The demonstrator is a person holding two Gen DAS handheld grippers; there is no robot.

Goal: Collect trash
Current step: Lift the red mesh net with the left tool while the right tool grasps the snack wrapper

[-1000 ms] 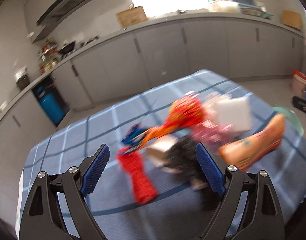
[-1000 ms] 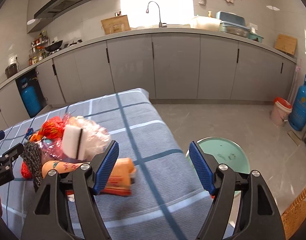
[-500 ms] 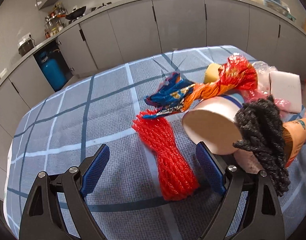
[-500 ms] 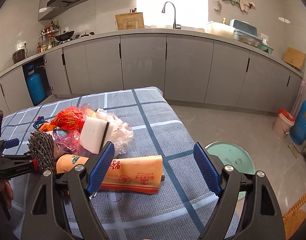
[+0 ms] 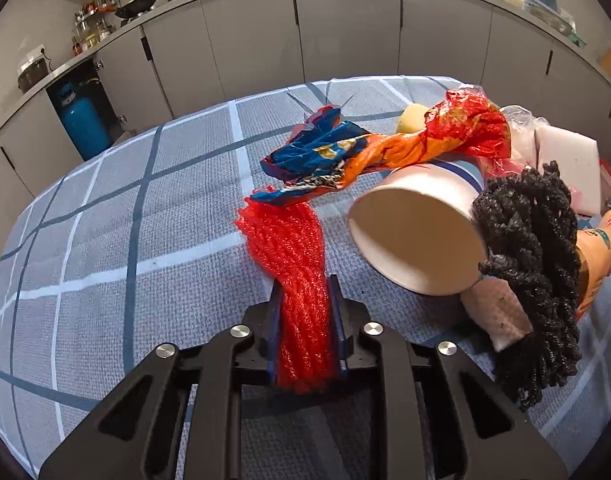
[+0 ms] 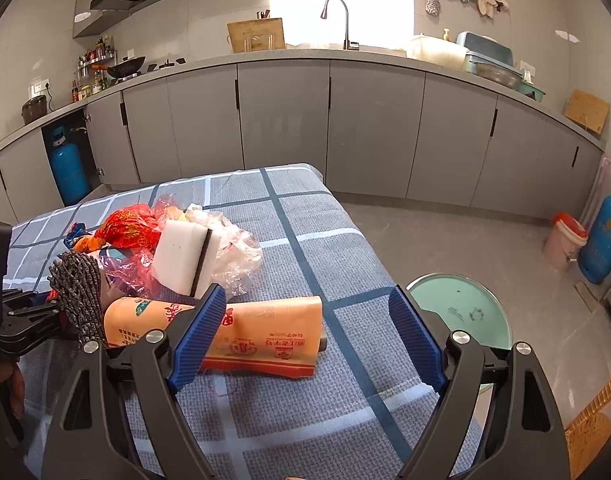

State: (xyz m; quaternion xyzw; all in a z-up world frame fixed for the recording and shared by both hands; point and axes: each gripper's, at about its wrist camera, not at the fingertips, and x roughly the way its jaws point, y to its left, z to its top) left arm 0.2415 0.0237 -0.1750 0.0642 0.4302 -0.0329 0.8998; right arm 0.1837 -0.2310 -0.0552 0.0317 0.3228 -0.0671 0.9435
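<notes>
My left gripper [image 5: 303,300] is shut on a red foam net sleeve [image 5: 289,248] that lies on the blue checked tablecloth [image 5: 145,220]. Beyond it lie a twisted orange-blue wrapper [image 5: 365,152], a paper cup on its side [image 5: 417,236], a black knitted scrubber [image 5: 529,264] and a white sponge [image 5: 565,164]. My right gripper [image 6: 309,344] is open and empty above an orange packet [image 6: 261,332]. The white sponge [image 6: 181,256], clear plastic [image 6: 233,248] and scrubber [image 6: 79,288] lie behind it. The left gripper's body shows at the far left of the right wrist view [image 6: 21,320].
A pale green round bin lid [image 6: 461,308] sits on the floor right of the table. A pink bucket [image 6: 565,240] and blue gas cylinder [image 6: 603,236] stand by the right wall. Grey kitchen cabinets [image 6: 285,120] run behind the table. A wicker basket [image 6: 593,428] is at the lower right.
My left gripper has moved down and forward to the red net sleeve and shut on it. My right gripper has stayed open and shifted only slightly over the orange packet.
</notes>
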